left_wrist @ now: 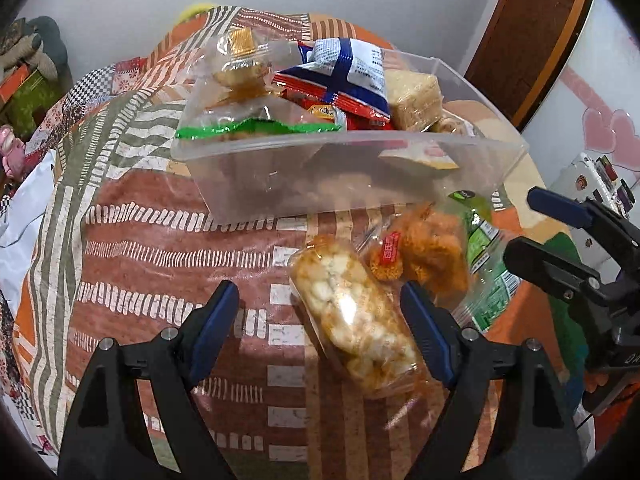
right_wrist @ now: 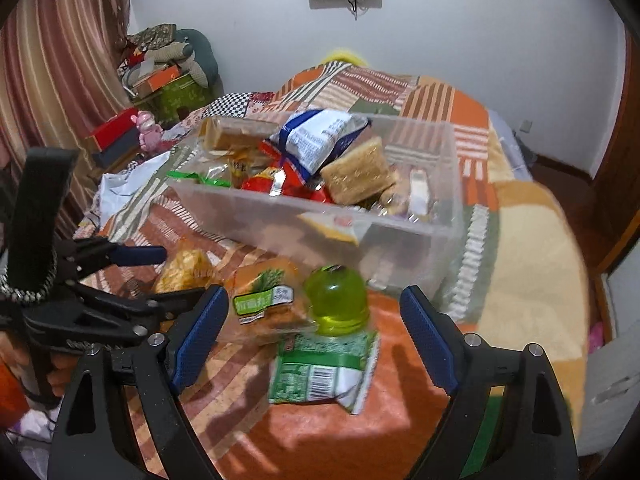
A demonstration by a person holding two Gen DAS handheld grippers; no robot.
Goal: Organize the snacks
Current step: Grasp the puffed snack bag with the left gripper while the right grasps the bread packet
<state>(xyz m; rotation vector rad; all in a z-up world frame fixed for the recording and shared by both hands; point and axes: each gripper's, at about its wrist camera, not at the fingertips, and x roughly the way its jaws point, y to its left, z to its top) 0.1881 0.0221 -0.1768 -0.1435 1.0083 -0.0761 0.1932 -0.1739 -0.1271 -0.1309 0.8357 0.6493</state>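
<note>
Claws both spread wide, gripping nothing: left claw (left_wrist: pixel 320 336) straddles clear popcorn pack (left_wrist: pixel 352 320) on bed; right claw (right_wrist: pixel 316 340) straddles green bottle (right_wrist: pixel 334 312). Snack bin (right_wrist: pixel 400 232) just beyond.

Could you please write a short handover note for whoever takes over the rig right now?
Left gripper: jaws open, empty, straddling the clear pack of pale puffed snacks on the bedspread.
Right gripper: jaws open, empty, over the green bottle.
Done: clear plastic bin already holds several packets, including the blue-and-white bag.
Left: the puffed pack, the orange snack pack, and the green bottle still lie outside the bin, in front of it.
</note>
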